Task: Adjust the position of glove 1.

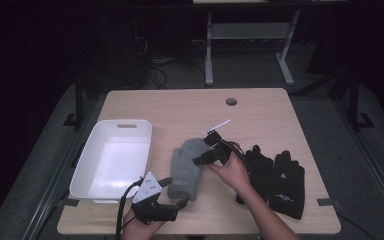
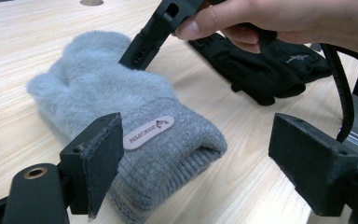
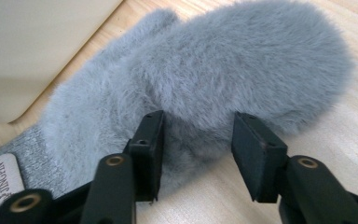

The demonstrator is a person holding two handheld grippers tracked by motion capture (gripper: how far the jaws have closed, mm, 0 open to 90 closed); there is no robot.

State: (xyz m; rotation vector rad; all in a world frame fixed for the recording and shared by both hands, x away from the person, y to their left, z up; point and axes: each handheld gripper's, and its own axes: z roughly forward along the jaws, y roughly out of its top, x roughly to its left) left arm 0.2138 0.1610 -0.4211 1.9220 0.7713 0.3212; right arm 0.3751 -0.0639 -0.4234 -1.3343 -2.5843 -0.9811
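A fluffy grey mitten [image 1: 187, 167] lies flat in the middle of the table, its ribbed cuff with a pale label [image 2: 149, 132] toward the near edge. My right gripper [image 3: 198, 154] hovers low over the mitten's furry side, jaws apart, with fur and bare wood in the gap between them. In the high view the right gripper [image 1: 200, 160] reaches in from the right. My left gripper [image 2: 200, 163] sits low at the near edge with wide open jaws either side of the cuff, touching nothing; the high view puts the left gripper [image 1: 177, 192] just short of the cuff.
A white plastic tub [image 1: 87, 165] stands at the left, close to the mitten. A pair of black gloves [image 1: 275, 180] lies at the right, behind my right hand [image 2: 270, 18]. The table [image 1: 190, 107] has a round hole [image 1: 231, 101] near its far edge.
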